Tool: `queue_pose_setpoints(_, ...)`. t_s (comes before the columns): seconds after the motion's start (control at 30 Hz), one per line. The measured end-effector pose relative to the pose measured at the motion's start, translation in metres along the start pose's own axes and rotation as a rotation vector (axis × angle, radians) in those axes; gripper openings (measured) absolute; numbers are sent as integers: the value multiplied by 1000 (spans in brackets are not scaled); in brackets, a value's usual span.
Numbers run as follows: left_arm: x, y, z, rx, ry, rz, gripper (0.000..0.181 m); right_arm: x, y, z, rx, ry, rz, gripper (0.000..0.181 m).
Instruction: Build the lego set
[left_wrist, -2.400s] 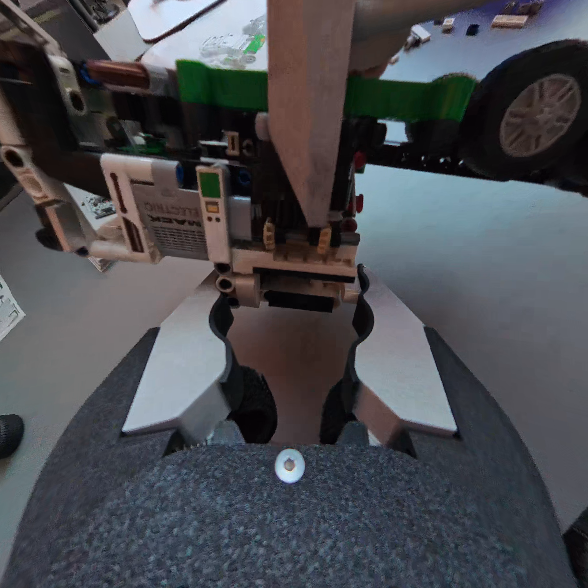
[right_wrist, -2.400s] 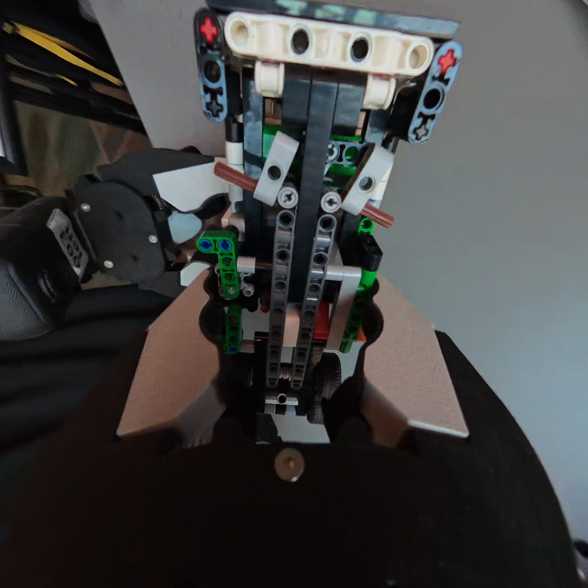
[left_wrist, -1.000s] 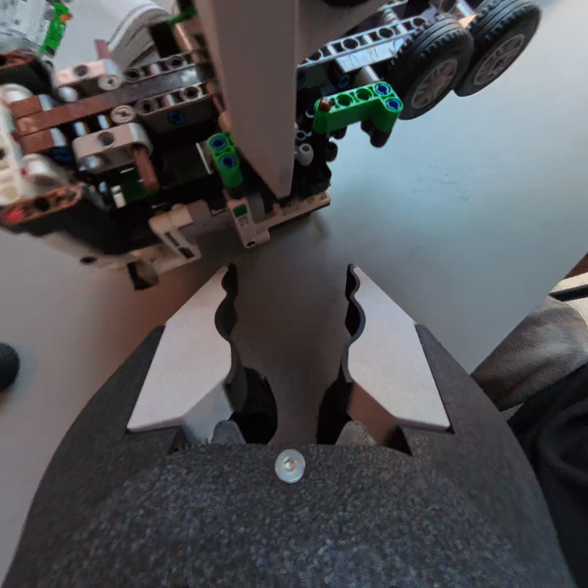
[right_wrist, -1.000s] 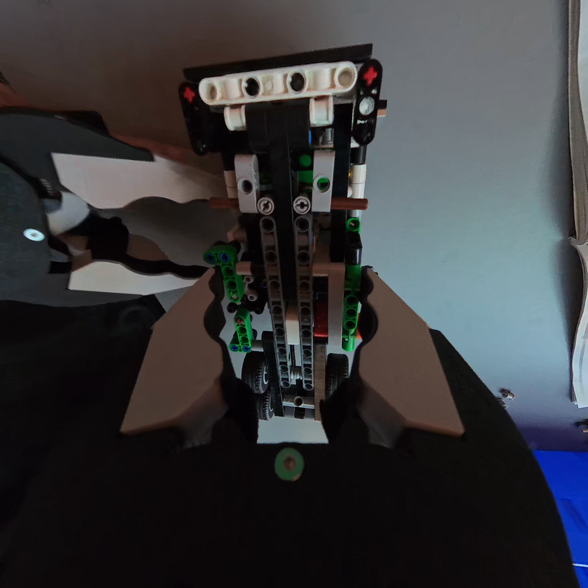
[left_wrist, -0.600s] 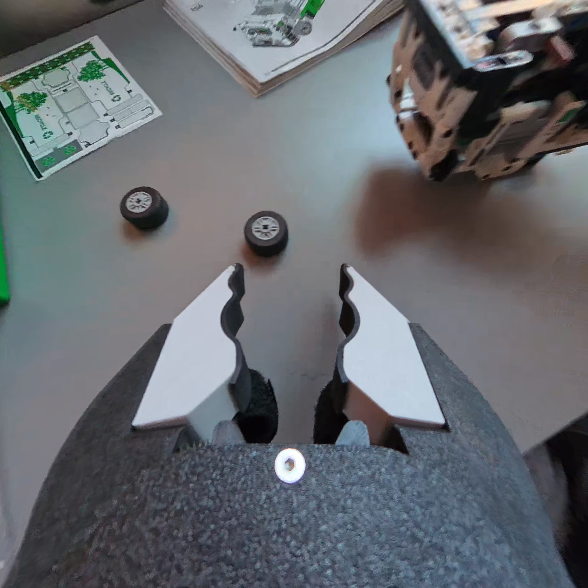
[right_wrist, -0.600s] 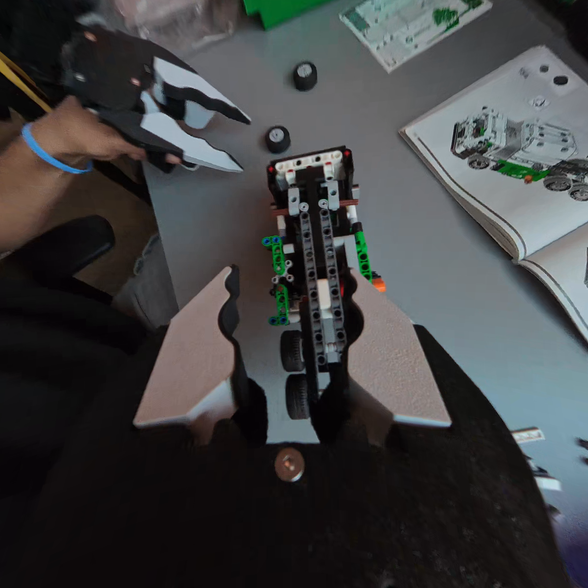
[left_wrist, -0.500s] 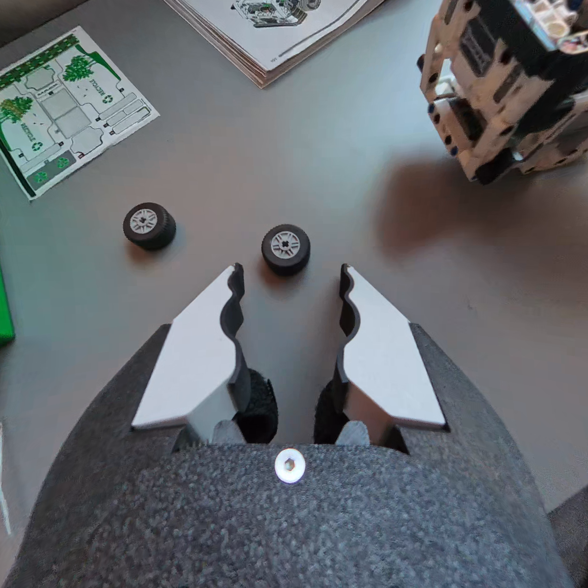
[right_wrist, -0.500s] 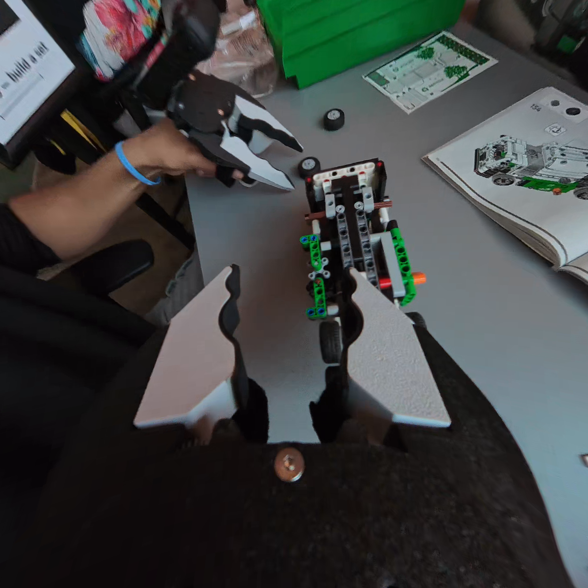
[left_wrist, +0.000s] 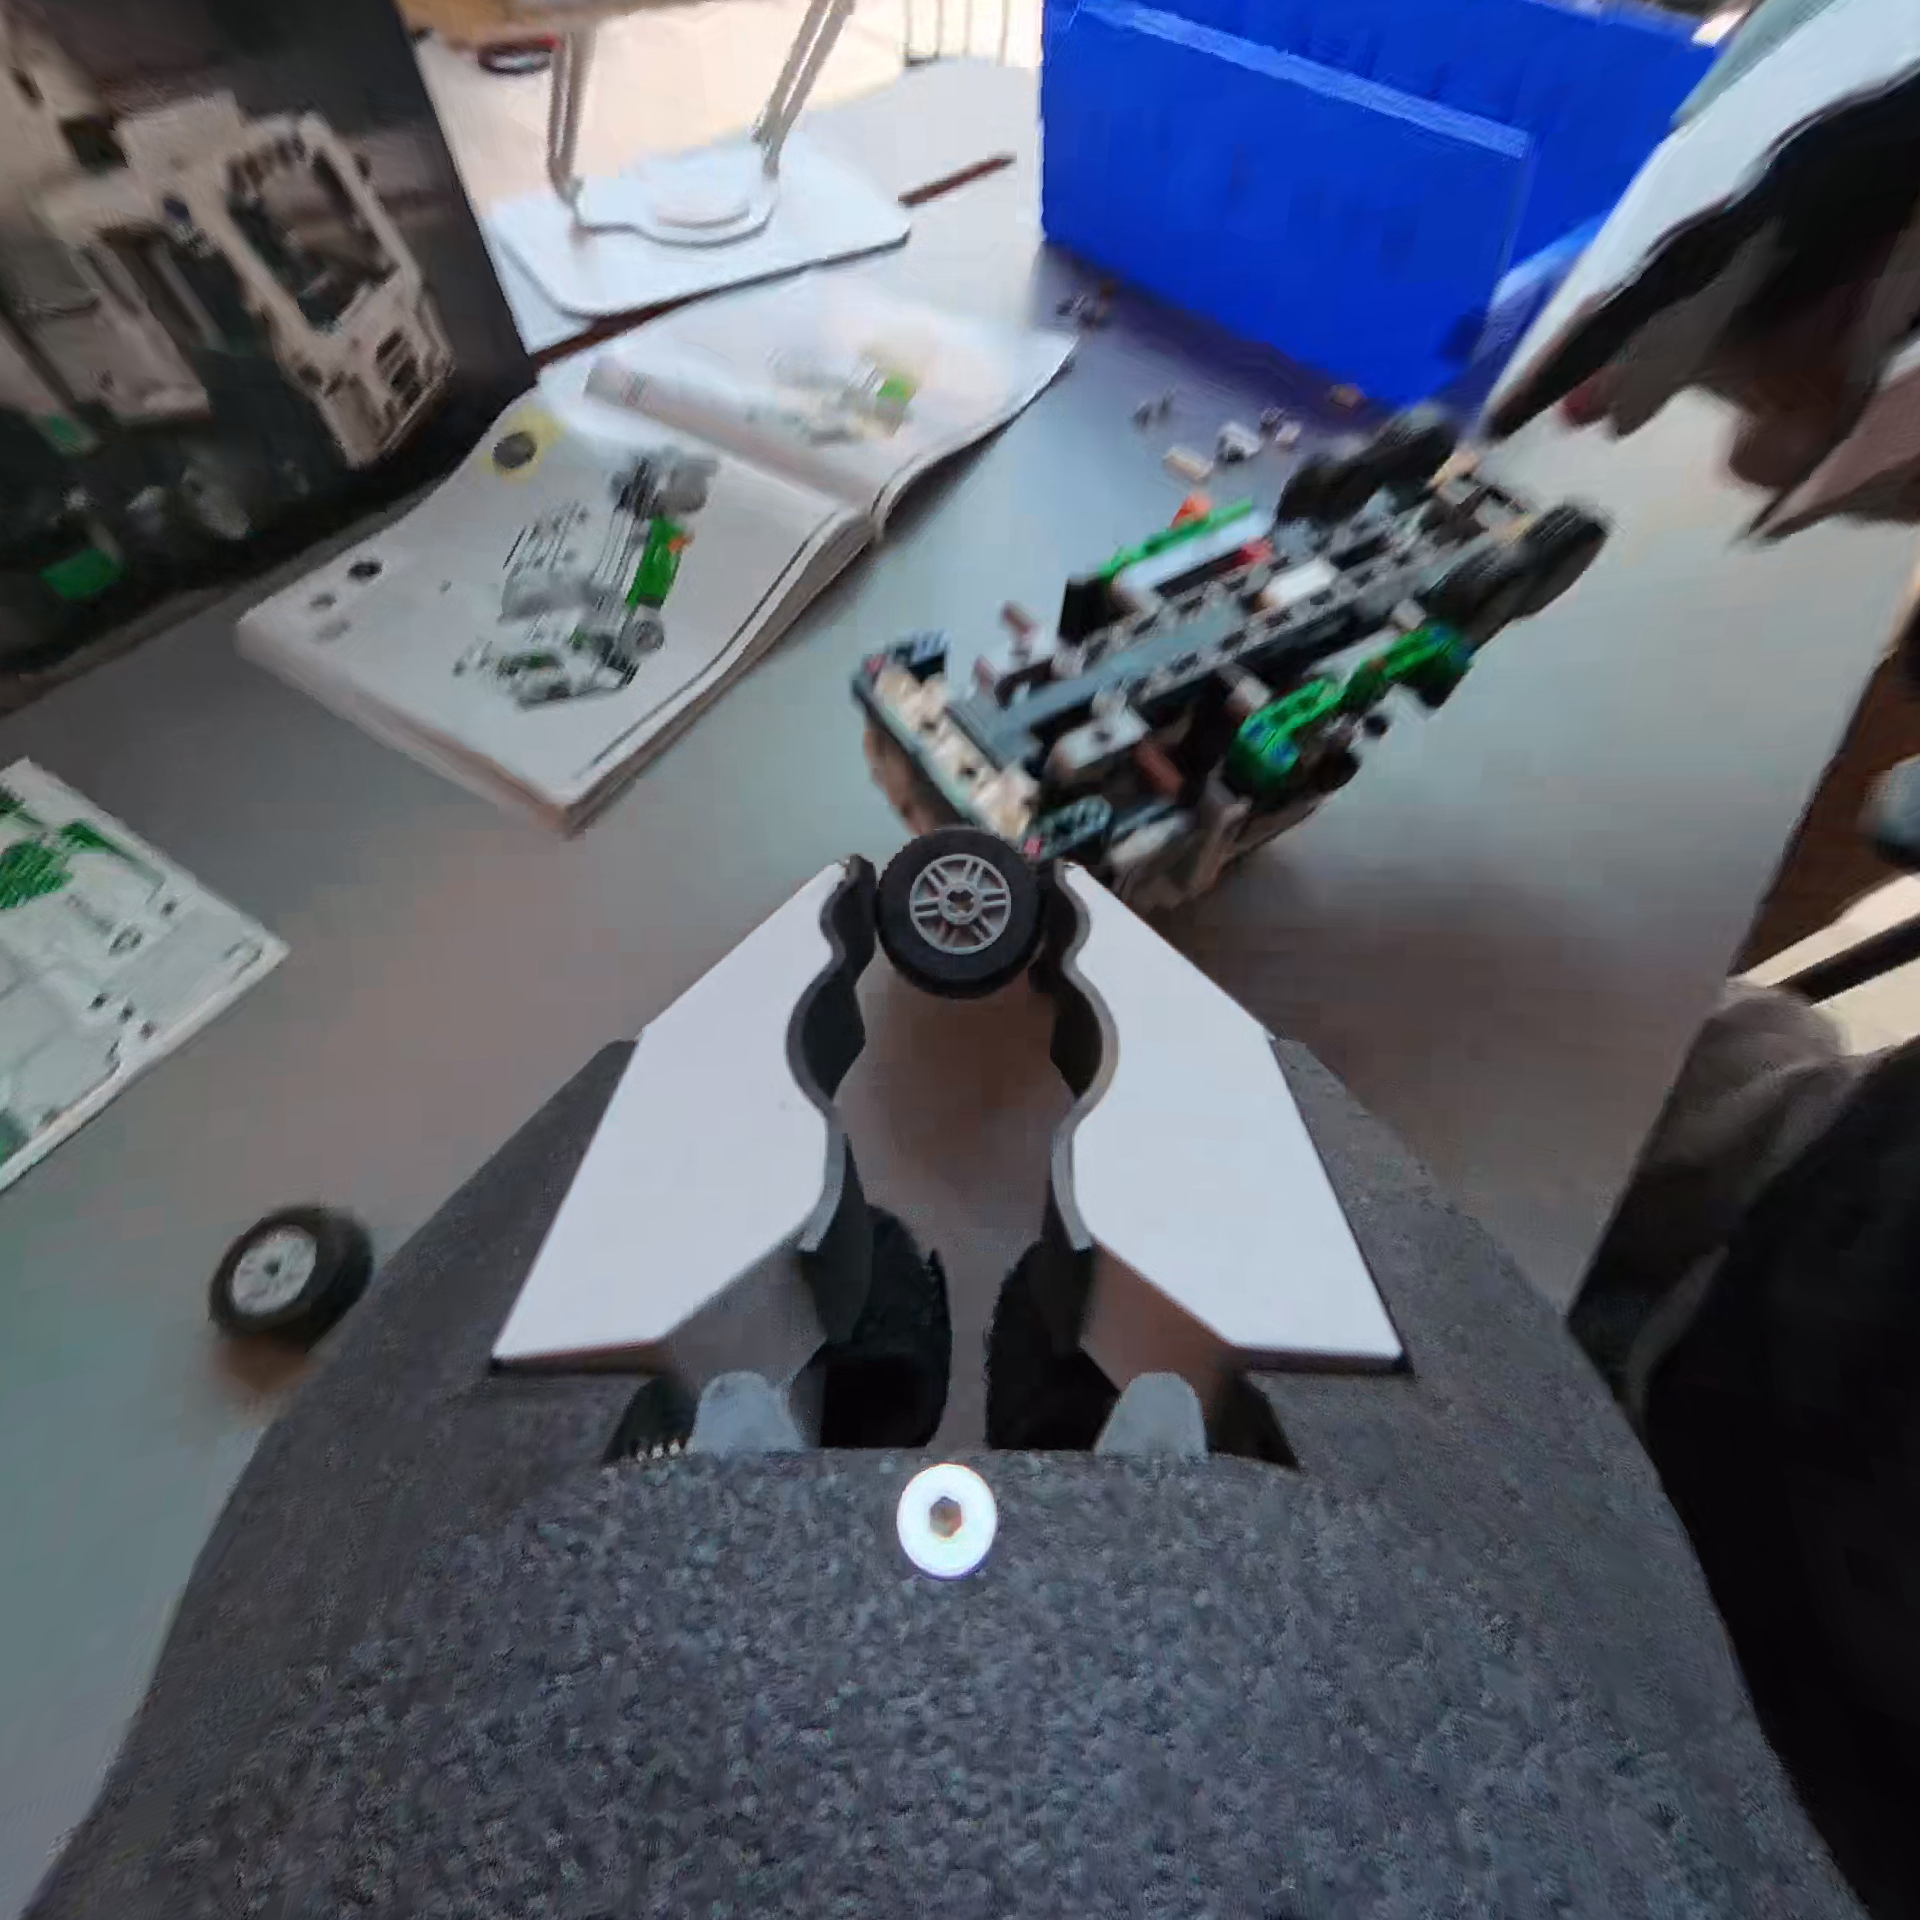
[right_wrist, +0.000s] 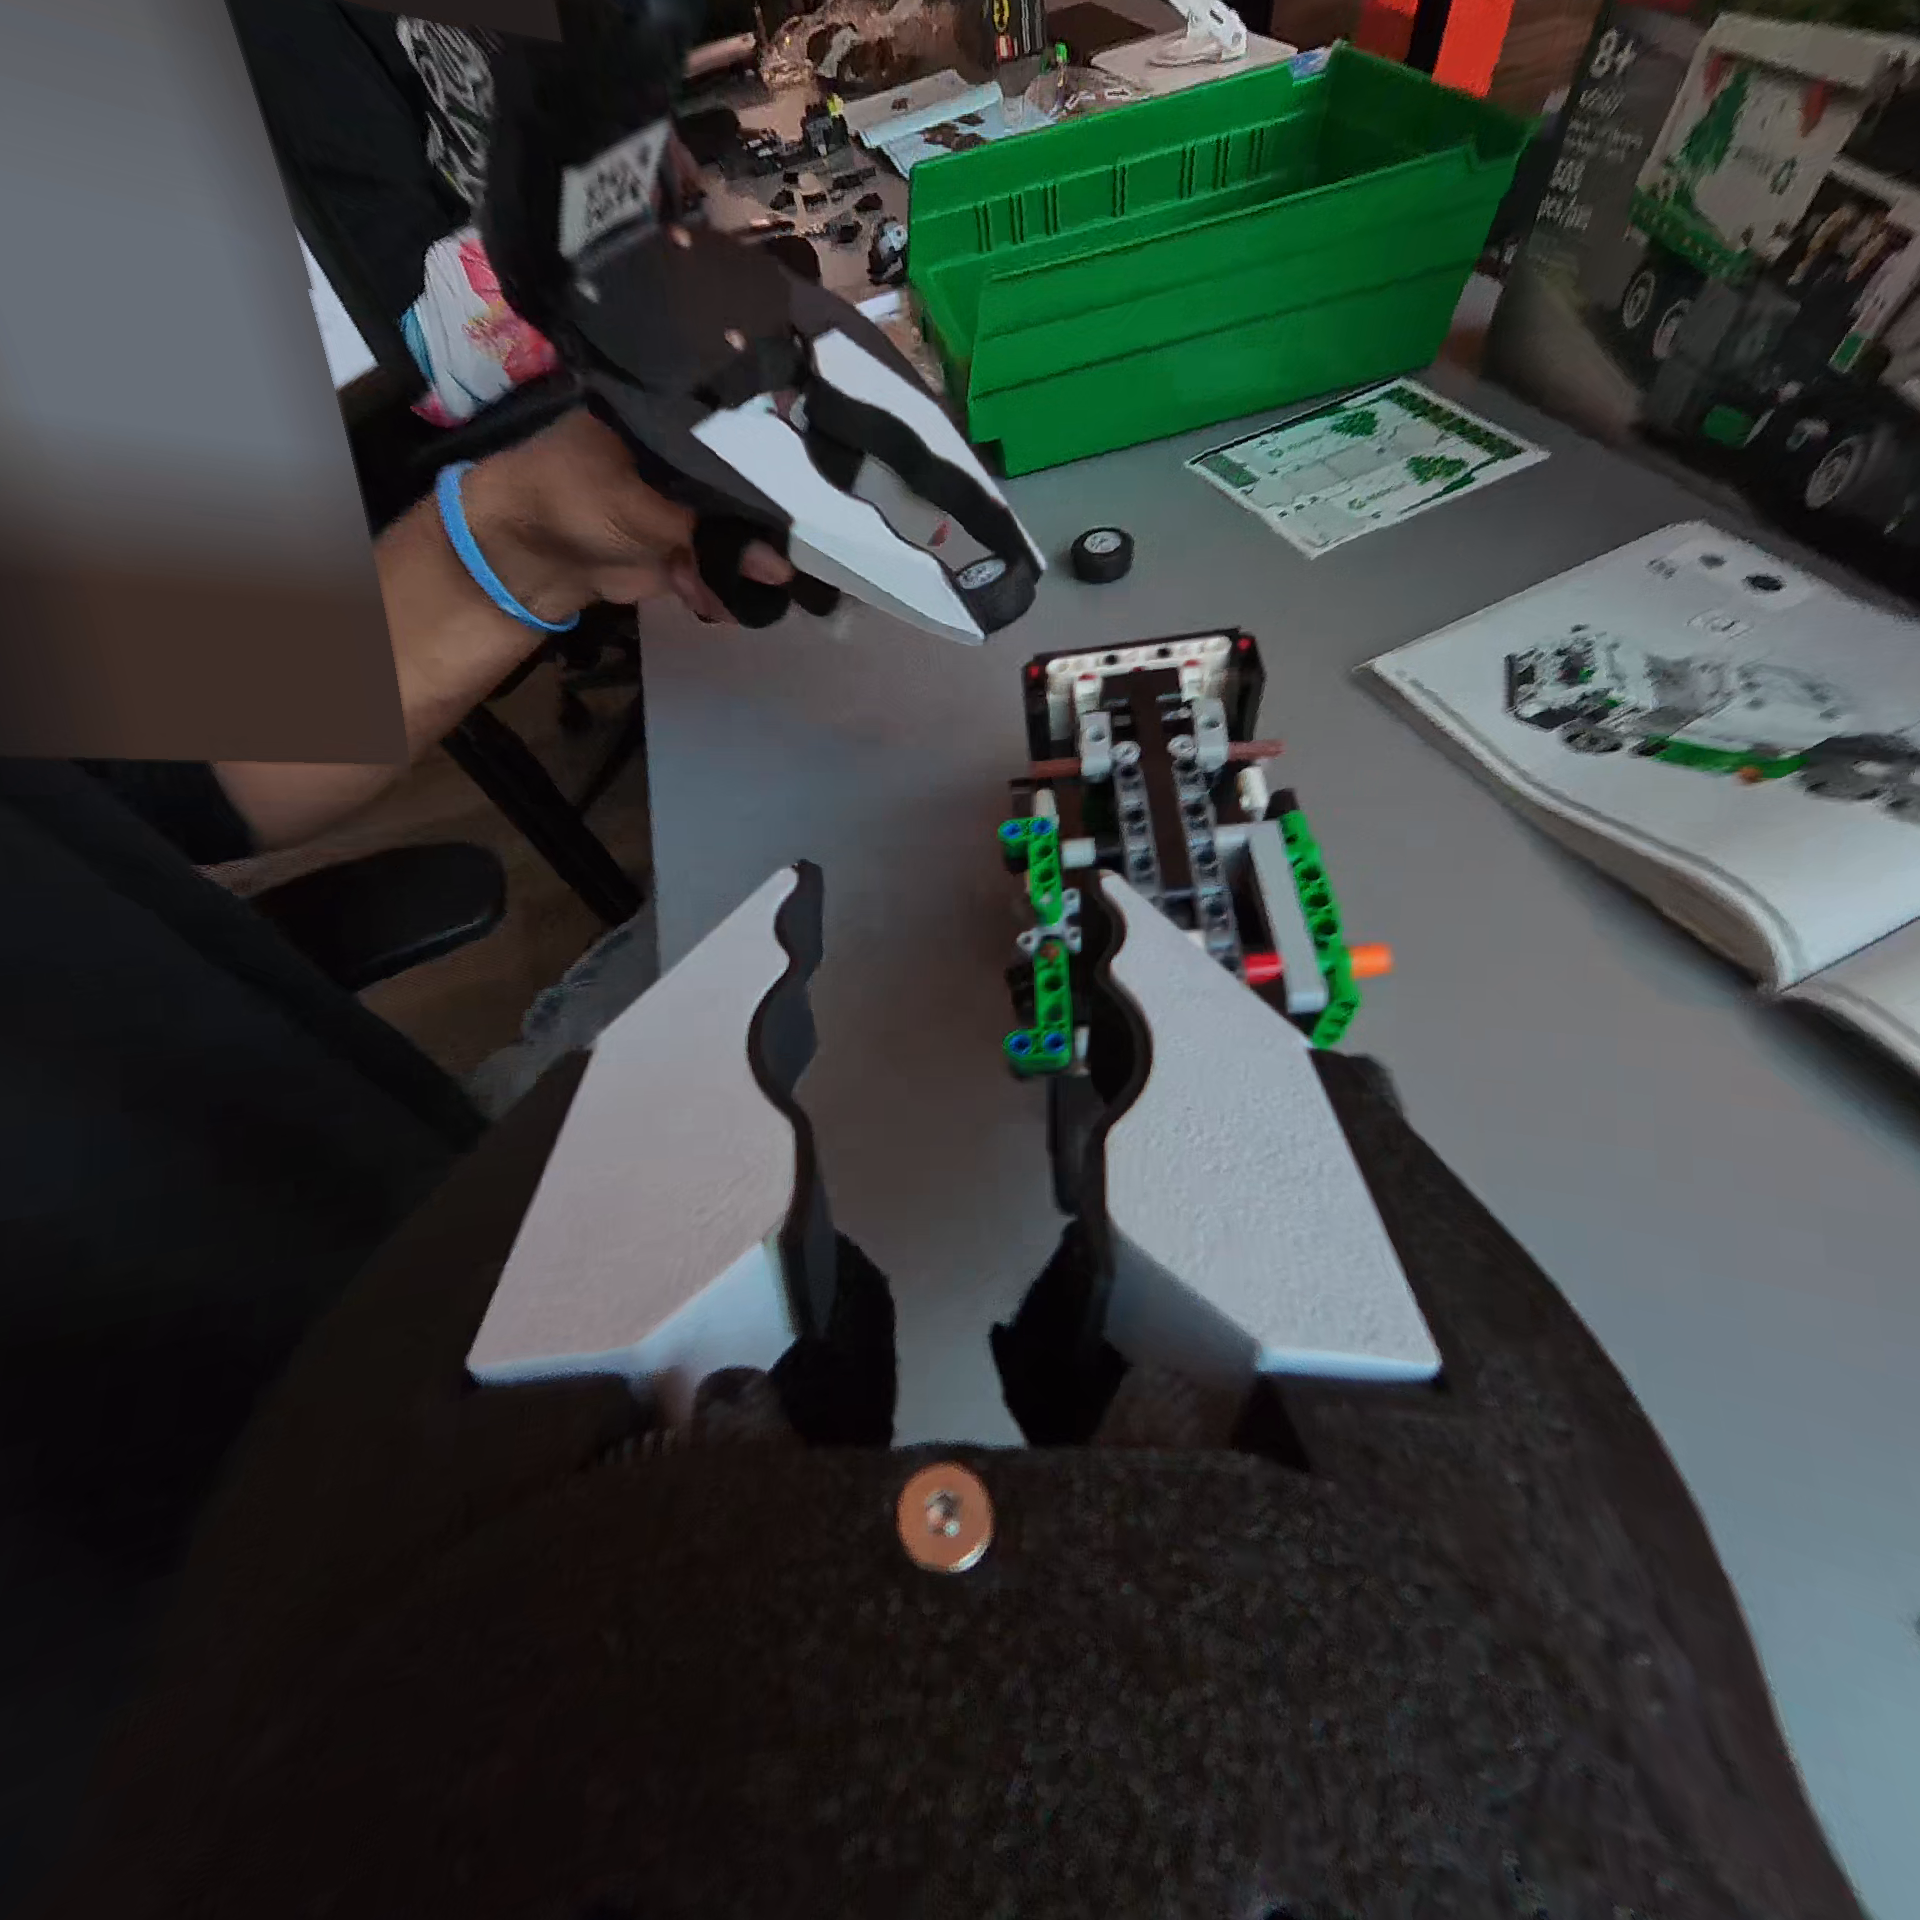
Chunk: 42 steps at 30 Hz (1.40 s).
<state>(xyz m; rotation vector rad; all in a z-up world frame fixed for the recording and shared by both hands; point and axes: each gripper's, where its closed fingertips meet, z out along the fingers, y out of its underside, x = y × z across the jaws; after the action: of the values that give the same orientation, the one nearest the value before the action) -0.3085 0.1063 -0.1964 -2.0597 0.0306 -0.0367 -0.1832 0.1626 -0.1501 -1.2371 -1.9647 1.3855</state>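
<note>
My left gripper (left_wrist: 956, 902) is shut on a small black wheel (left_wrist: 958, 914) with a grey hub, held at the fingertips above the table. The truck chassis (left_wrist: 1195, 707) lies underside up on the grey table just beyond it. In the right wrist view my right gripper (right_wrist: 956, 883) is open and empty, just short of the chassis's (right_wrist: 1164, 831) rear end, and its right finger covers that end. The left gripper (right_wrist: 1003, 603), held in a hand, hovers with the wheel (right_wrist: 992, 582) near the chassis's front left.
A second loose wheel (left_wrist: 289, 1273) lies on the table; it also shows in the right wrist view (right_wrist: 1101, 553). An open instruction booklet (right_wrist: 1683, 727), a sticker sheet (right_wrist: 1361, 462), a green bin (right_wrist: 1195, 239), a blue bin (left_wrist: 1278, 197) and the set's box (left_wrist: 208, 291) ring the work area.
The right gripper set the chassis down on the table, opened and drew back. The left gripper closed on one of the two loose wheels and lifted it toward the chassis.
</note>
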Motion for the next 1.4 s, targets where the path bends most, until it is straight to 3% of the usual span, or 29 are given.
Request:
queue_pose_setpoints(0.03,8,-22,2,33,58,-12,31,9,-7,4,-13,33,-48,51)
queue_pose_setpoints(0.1,19,-55,13,24,193,-43,30,26,-23,11,-31,47,-148,49)
queue_pose_setpoints(0.2,26,-78,39,-90,447,-110,31,56,-35,23,-94,1,-295,48)
queue_pose_setpoints(0.3,32,-86,56,-246,714,-188,31,81,-41,36,-113,-71,-394,45)
queue_pose_setpoints(0.4,40,-92,62,-355,894,-243,31,90,-45,46,-60,-167,-454,34)
queue_pose_setpoints(0.57,37,-94,67,-432,1047,-372,31,87,-41,53,37,-227,-544,16)
queue_pose_setpoints(0.67,24,-88,80,-389,936,-342,26,100,-28,61,-34,-174,-521,14)
queue_pose_setpoints(0.77,-8,-80,95,-257,586,-108,45,119,-13,69,-145,-178,-350,13)
queue_pose_setpoints(0.83,-12,-72,87,-191,443,68,42,120,1,71,-259,-253,-165,13)
queue_pose_setpoints(0.93,20,-59,58,-113,416,218,42,116,3,75,-298,-317,-21,13)
queue_pose_setpoints(1.0,32,-50,46,-77,326,268,52,113,5,78,-339,-353,18,13)
queue_pose_setpoints(1.1,30,-29,43,-111,155,351,63,112,12,82,-410,-344,8,13)
queue_pose_setpoints(1.17,36,-20,44,-135,148,364,68,104,9,82,-409,-378,16,13)
queue_pose_setpoints(1.4,30,-12,48,-132,88,415,57,93,12,80,-422,-393,53,13)
